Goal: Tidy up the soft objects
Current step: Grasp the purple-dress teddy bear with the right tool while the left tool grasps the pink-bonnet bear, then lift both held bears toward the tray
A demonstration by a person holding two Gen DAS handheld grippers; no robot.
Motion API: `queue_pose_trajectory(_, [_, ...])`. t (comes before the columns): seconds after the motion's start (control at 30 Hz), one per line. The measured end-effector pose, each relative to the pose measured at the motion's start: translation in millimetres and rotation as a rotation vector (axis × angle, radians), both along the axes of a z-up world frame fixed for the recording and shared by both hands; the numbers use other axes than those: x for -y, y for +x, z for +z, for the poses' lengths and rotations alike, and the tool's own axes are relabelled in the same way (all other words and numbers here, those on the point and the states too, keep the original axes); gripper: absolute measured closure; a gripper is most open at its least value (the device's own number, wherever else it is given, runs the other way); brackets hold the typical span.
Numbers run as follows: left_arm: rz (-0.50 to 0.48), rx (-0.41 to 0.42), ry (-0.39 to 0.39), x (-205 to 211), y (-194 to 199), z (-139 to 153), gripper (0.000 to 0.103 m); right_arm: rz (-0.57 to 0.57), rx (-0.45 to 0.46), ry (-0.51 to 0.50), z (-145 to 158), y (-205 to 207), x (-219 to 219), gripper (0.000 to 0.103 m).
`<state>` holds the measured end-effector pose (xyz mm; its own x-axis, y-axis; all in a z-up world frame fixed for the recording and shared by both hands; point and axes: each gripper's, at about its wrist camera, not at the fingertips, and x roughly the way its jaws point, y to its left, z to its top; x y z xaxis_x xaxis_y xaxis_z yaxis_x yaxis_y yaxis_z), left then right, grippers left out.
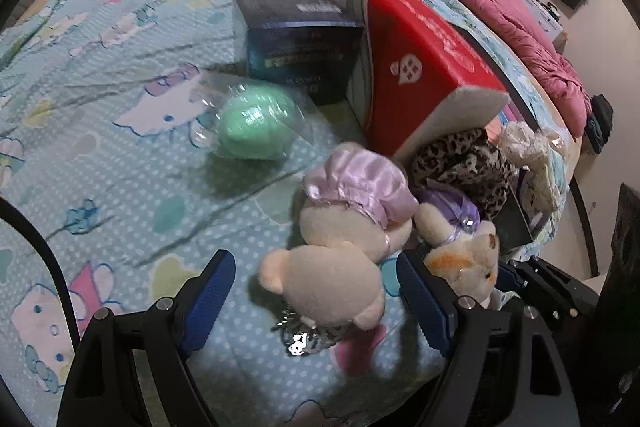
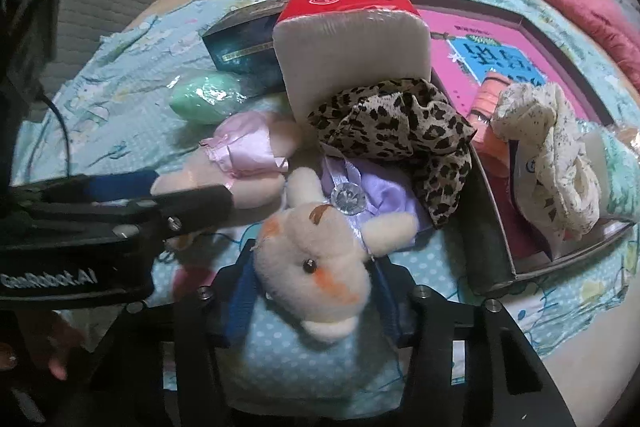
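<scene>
Lilac-dress bear (image 2: 316, 267) on blanket (image 1: 120, 187), head squeezed between right gripper (image 2: 316, 291) pads. Pink-dress bear (image 1: 340, 267) beside it, head between wide-open left gripper (image 1: 316, 291) fingers, untouched. Leopard cloth (image 2: 400, 131) draped over tray (image 2: 492, 259) edge near lilac-dress bear; red pack (image 2: 352, 43), green ball (image 1: 256, 127) behind.

The right tongs (image 2: 316, 291) are hiding the cat toy's (image 2: 316, 259) lower head sides. Beyond them, the leopard cloth (image 2: 400, 131) is covering the box's (image 2: 492, 259) near corner, and box lettering is blurring.
</scene>
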<state>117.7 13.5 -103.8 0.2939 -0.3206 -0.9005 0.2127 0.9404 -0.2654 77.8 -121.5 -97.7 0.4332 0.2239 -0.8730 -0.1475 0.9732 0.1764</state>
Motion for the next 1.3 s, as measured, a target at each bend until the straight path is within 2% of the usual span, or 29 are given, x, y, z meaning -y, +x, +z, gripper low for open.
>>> queue_pose_trajectory(0.1, [0.003,0.001,0.005,1.1,1.2,-4.7,0.025,0.003,-0.013,0.041,4.4,-4.1,5.7,0.054])
queue_pose_trajectory(0.17, [0.005,0.005,-0.019,1.5,2.3,-4.3,0.032,0.017,-0.023,0.066,8.0,-6.6,6.7,0.054])
queue_pose_trajectory(0.2, [0.007,0.006,-0.039,1.3,2.4,-3.9,0.043,0.024,-0.026,0.074,9.0,-8.3,6.6,0.054])
queue_pose_trajectory(0.23, [0.008,0.007,-0.058,1.4,2.4,-3.4,0.048,0.030,-0.029,0.082,10.0,-10.0,6.4,0.054])
queue_pose_trajectory(0.4, [0.019,0.005,-0.052,4.1,0.1,-4.2,0.057,0.059,-0.023,0.117,19.3,-16.7,3.9,0.054])
queue_pose_trajectory(0.5, [0.039,0.001,-0.073,-0.3,-6.9,-0.9,0.058,0.073,-0.029,0.149,23.1,-20.5,4.1,0.054])
queue_pose_trajectory(0.77, [0.074,0.028,-0.026,-14.3,-31.1,20.4,0.058,0.130,-0.030,0.180,32.8,-33.5,-1.4,0.054])
queue_pose_trajectory(1.0, [0.112,0.079,-0.017,-31.0,-43.2,49.9,0.058,0.164,0.022,0.188,52.6,-47.2,-1.5,0.054])
queue_pose_trajectory(1.3, [0.107,0.134,-0.010,-20.5,-54.6,77.8,0.058,0.164,0.097,0.206,78.7,-54.8,6.4,0.054])
